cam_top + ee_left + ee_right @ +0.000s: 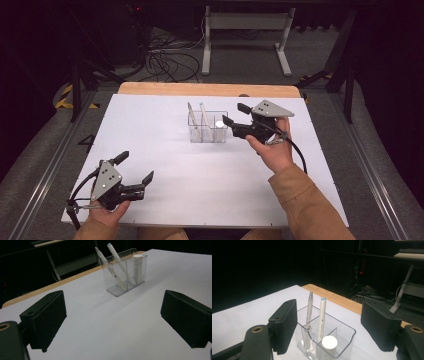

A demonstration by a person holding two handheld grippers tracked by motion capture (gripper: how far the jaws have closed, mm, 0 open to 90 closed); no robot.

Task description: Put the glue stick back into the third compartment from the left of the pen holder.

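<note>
My right gripper (234, 114) – jaws spread, just beside the clear plastic divided pen holder (208, 131) | my left gripper (136, 167) – released, well apart from it | holder: two pens, white-capped tube

The white table (165, 150) is lit brightly and evenly from above in the high view, while the floor and surroundings are left dim to black. Soft, short shadows are cast beside the clear holder (208, 127). The gripper views are darker, with a bluish-grey cast on the tabletop and a black background. Slight softness and grain are seen throughout. A faint glare is caught on the holder's walls (125, 272).
</note>
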